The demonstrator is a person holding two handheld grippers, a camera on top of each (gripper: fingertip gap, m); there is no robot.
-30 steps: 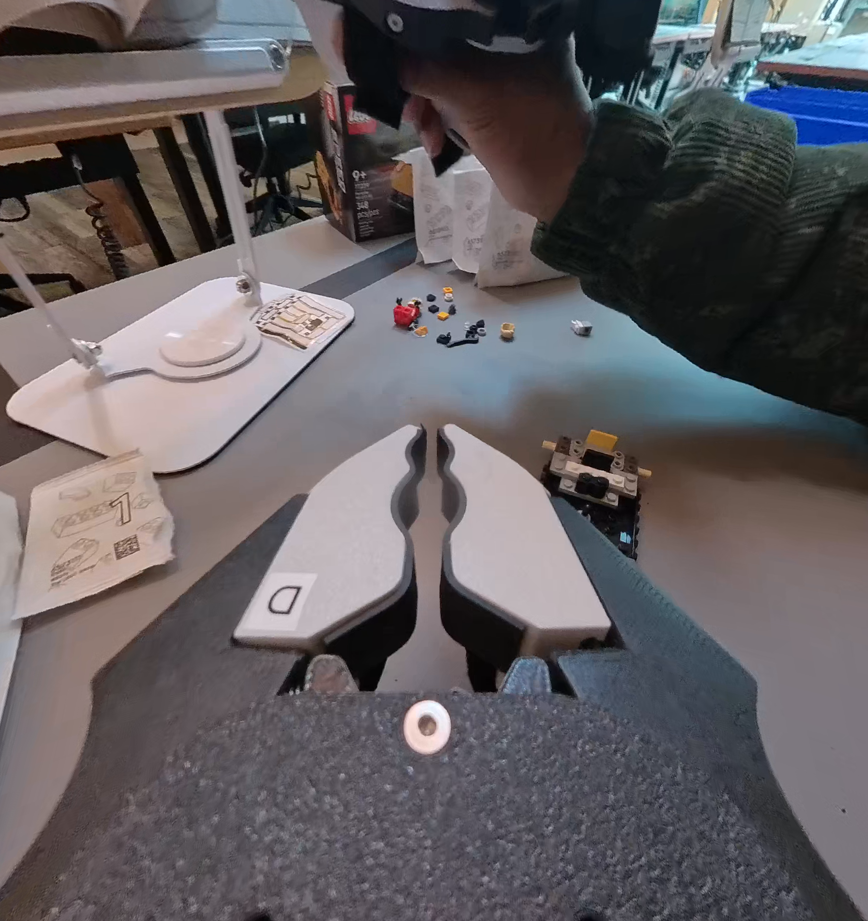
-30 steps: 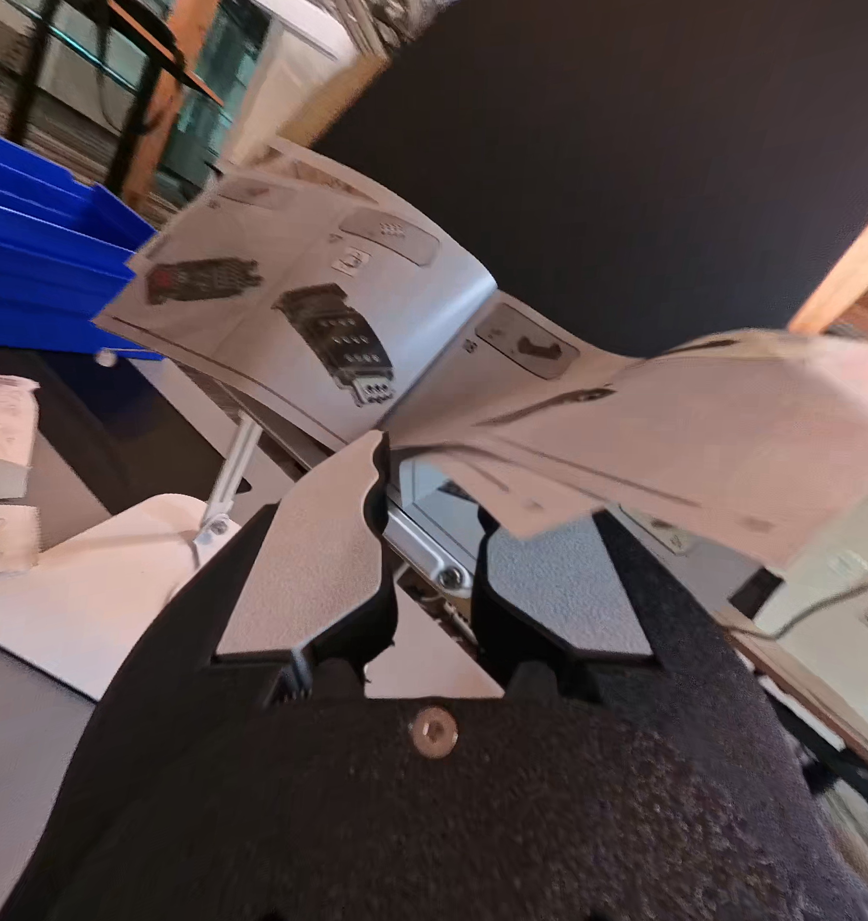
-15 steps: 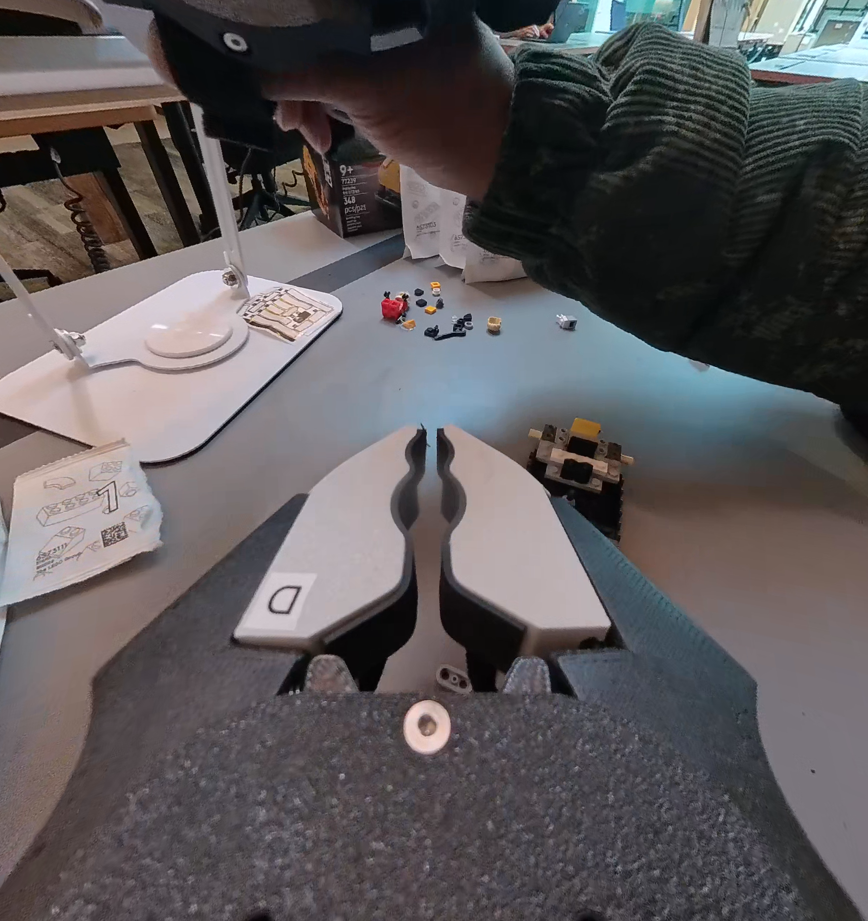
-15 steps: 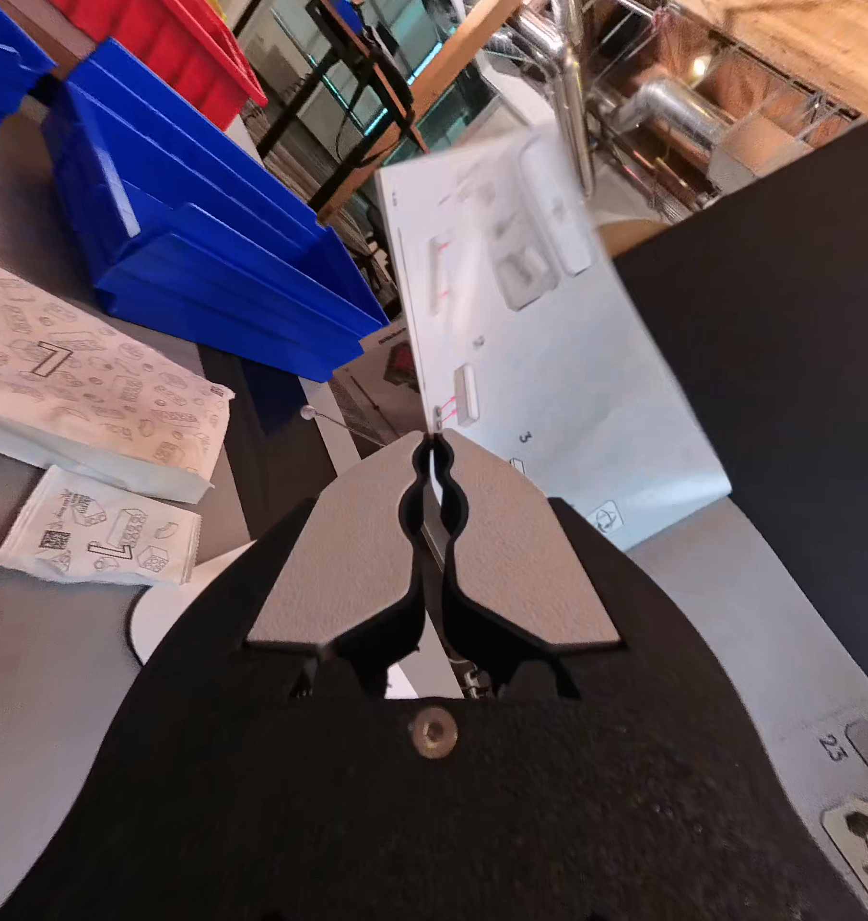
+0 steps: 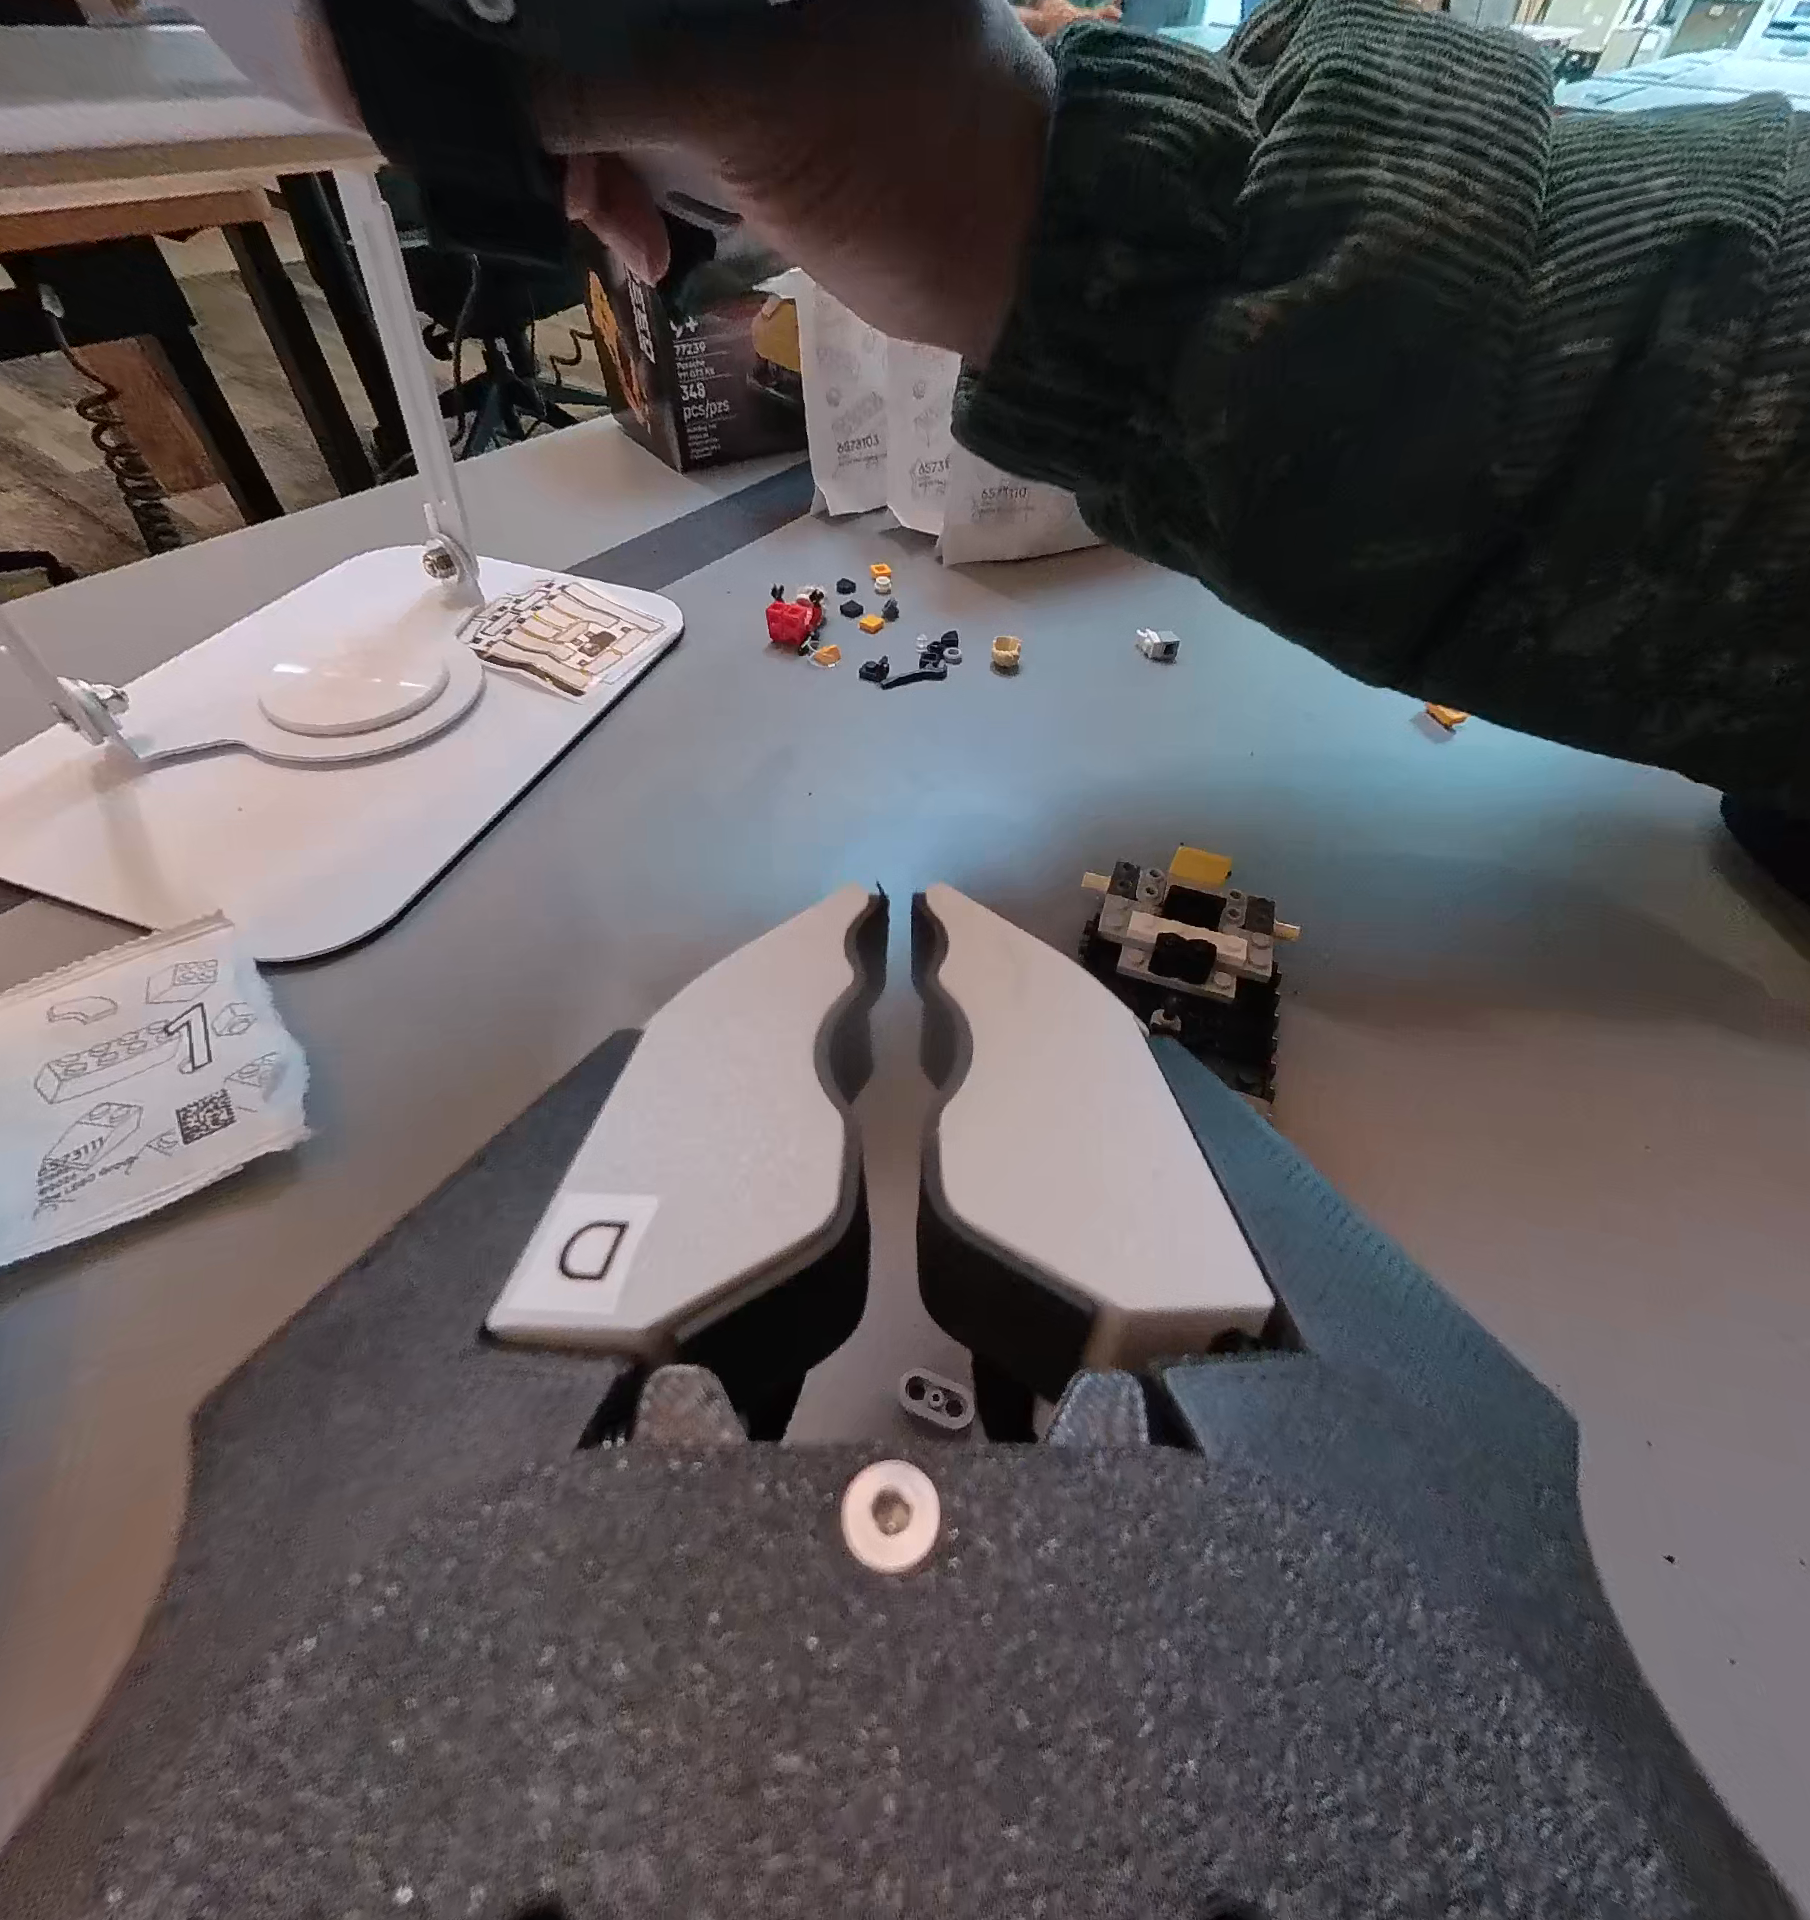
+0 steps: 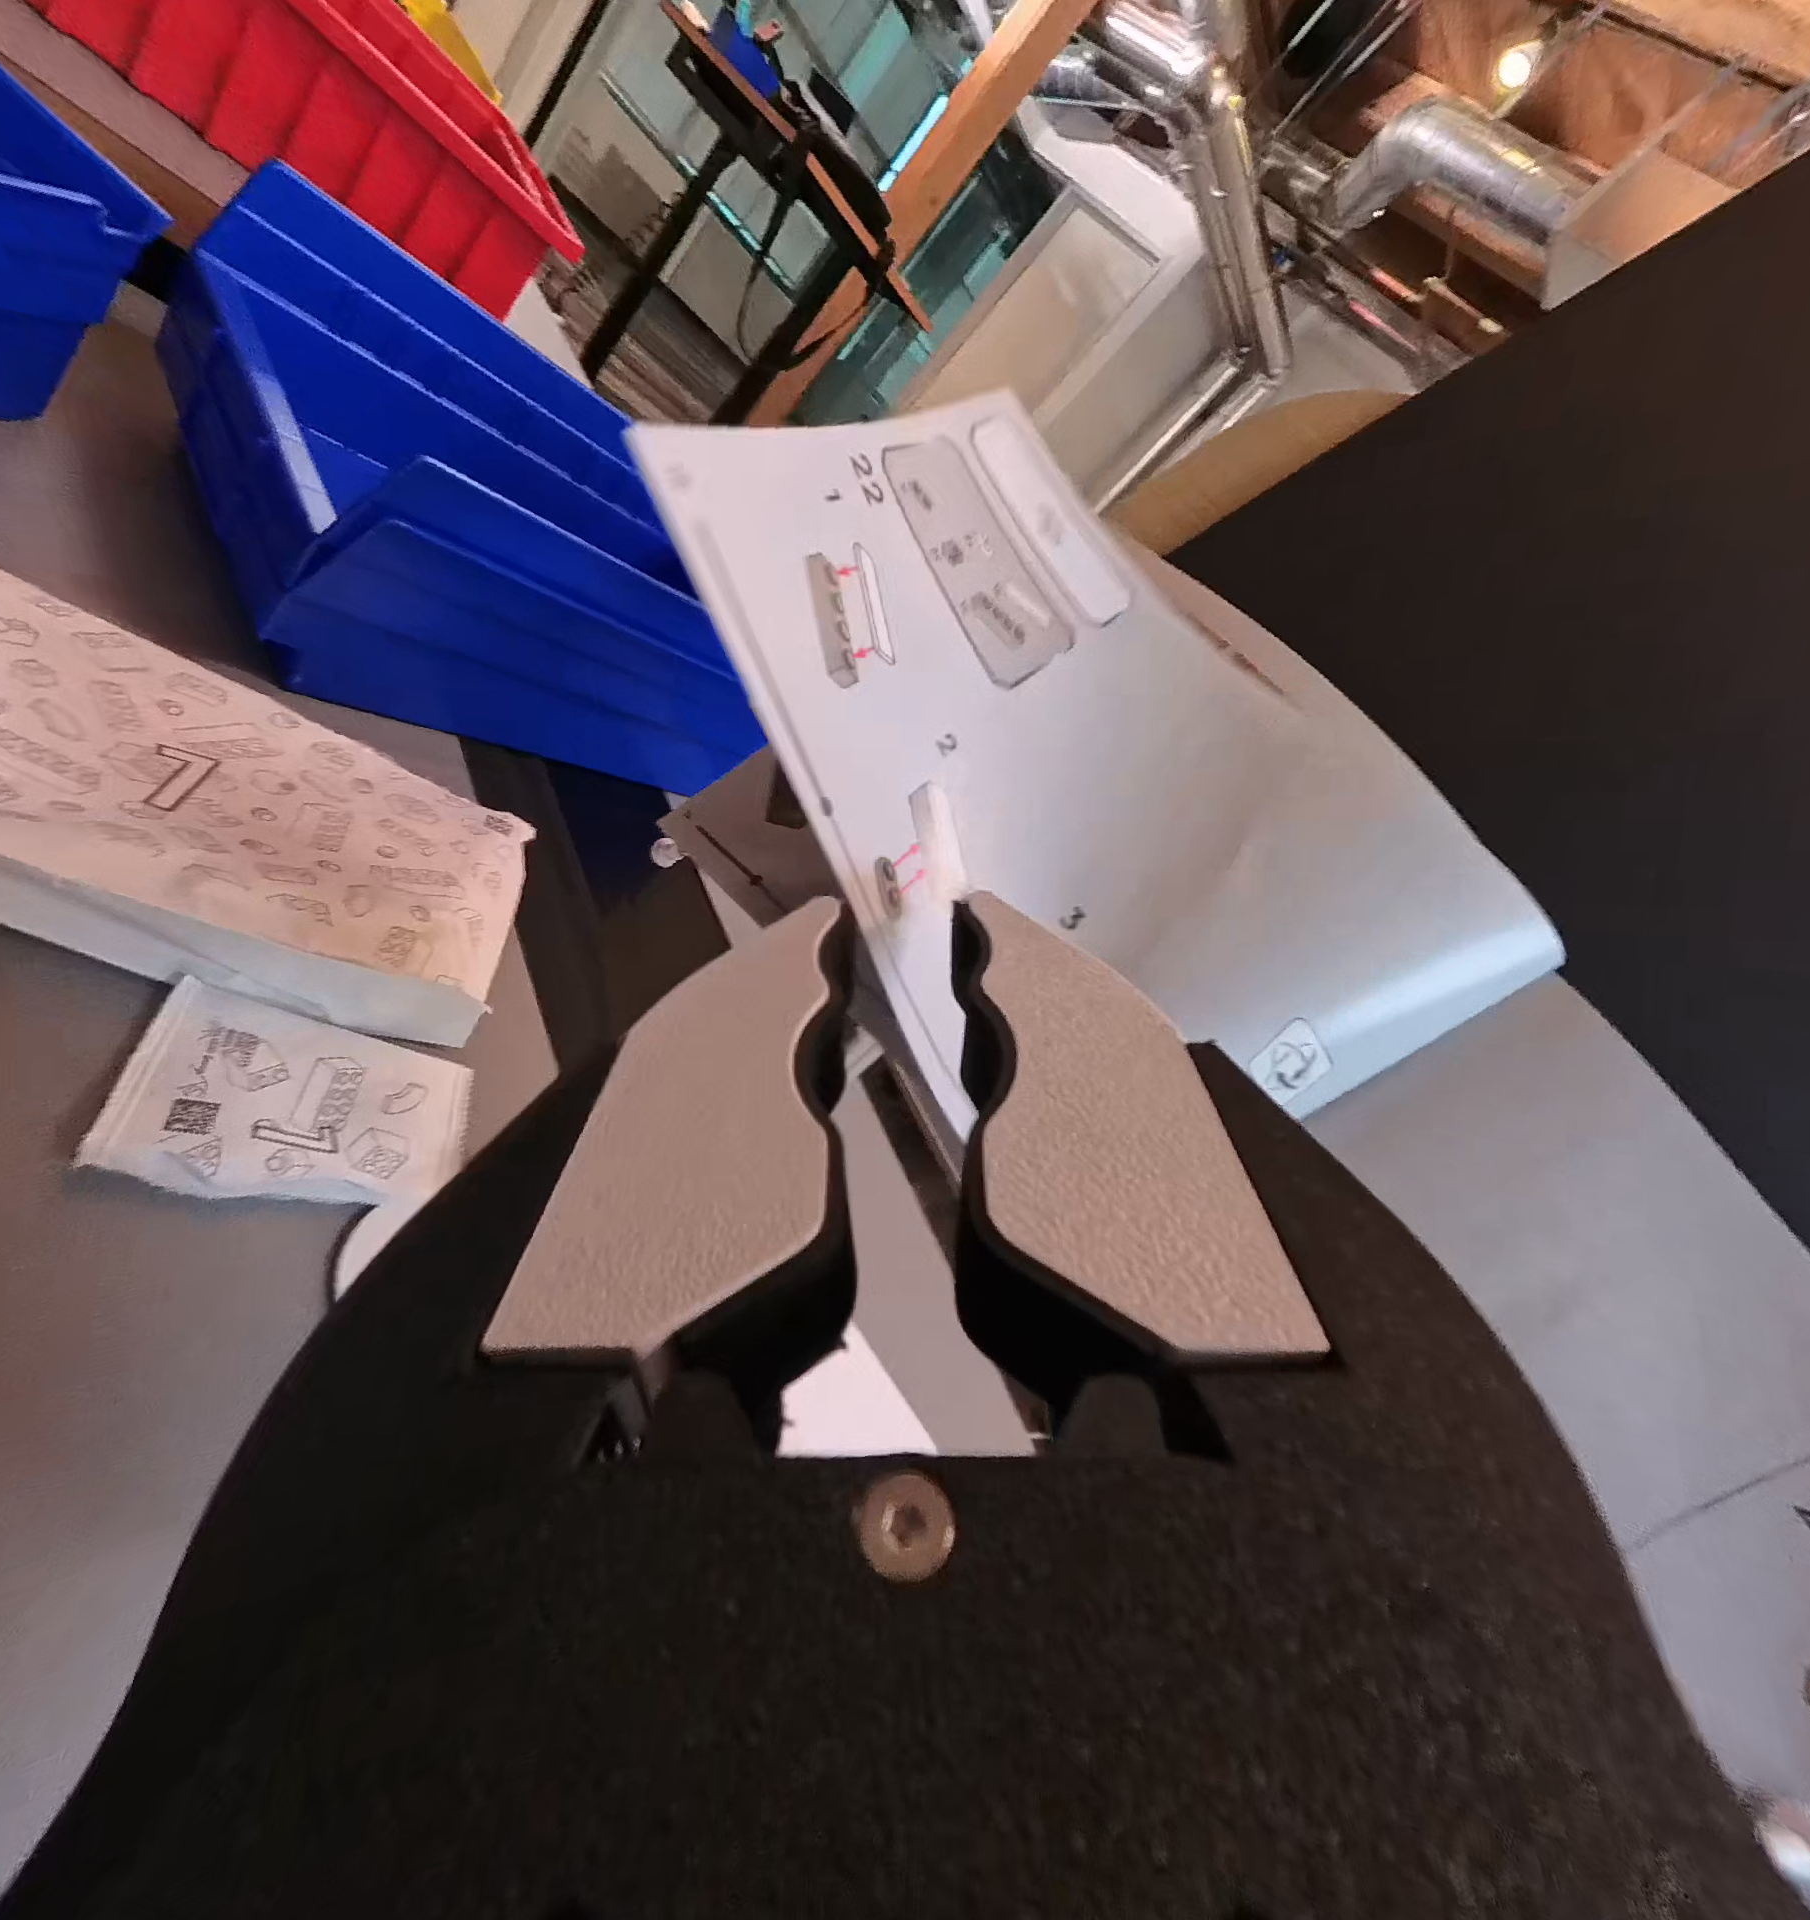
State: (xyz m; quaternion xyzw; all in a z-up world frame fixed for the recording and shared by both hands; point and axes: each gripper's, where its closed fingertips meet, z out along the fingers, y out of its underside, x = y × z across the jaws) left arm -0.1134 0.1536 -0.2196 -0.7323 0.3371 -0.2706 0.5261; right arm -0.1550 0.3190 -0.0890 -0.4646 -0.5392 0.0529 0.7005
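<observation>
Left gripper (image 5: 899,914): jaws nearly together, bare, beside brick model (image 5: 1187,961)
Right gripper (image 6: 901,920): jaws apart, booklet page (image 6: 1036,727) standing between them

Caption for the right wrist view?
Right gripper open around a lifted booklet page, blue bins behind.

L tongs (image 5: 899,906) near-shut, bare — R tongs (image 6: 901,914) parted

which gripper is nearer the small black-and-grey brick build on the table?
Left. The left gripper sits just beside the brick build, fingertips empty. The right gripper is raised at a booklet page.
</observation>
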